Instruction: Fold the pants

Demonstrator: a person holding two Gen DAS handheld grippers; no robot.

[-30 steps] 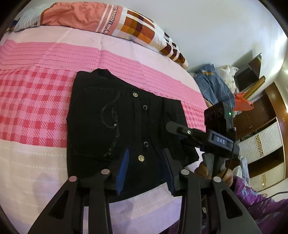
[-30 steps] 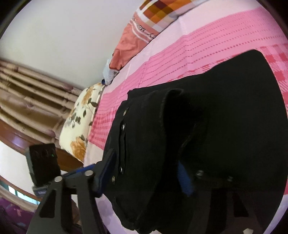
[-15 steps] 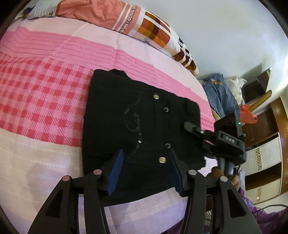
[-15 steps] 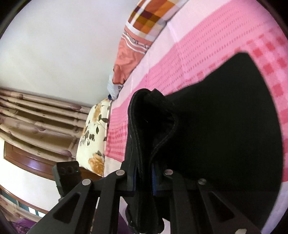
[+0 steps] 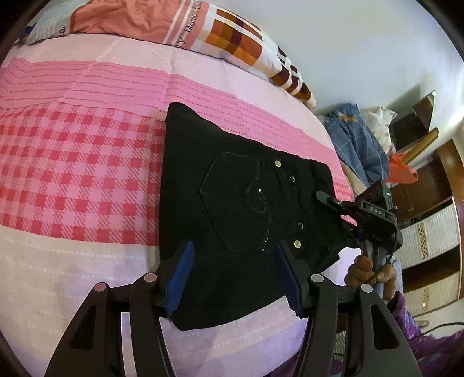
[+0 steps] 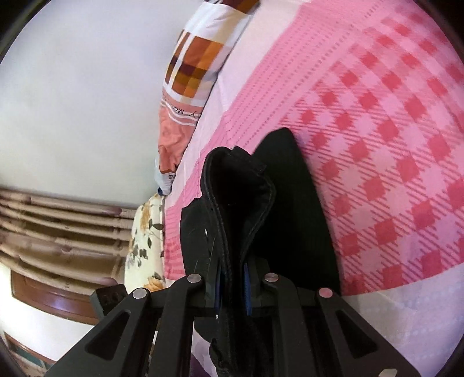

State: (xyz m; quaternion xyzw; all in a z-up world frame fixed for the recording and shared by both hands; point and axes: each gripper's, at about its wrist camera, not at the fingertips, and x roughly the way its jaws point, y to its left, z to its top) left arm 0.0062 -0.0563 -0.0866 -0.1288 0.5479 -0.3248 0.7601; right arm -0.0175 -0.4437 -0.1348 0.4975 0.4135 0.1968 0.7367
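Observation:
Black pants (image 5: 232,203) lie folded on the pink checked bed, back pocket and metal studs facing up. My left gripper (image 5: 235,275) is open, its blue pads hovering over the near edge of the pants with nothing between them. My right gripper (image 6: 232,281) is shut on the waistband edge of the pants (image 6: 237,203), which rises bunched between its fingers. In the left wrist view the right gripper (image 5: 356,214) sits at the right edge of the pants, held by a hand.
A patchwork pillow (image 5: 203,26) lies at the head of the bed. A floral pillow (image 6: 145,240) and wooden headboard slats (image 6: 58,226) are at the left. Clothes (image 5: 356,145) and drawers (image 5: 429,249) stand beyond the bed's right edge.
My right gripper closed on the waistband edge and lifted it. My left gripper stayed open and drew back a little from the pants.

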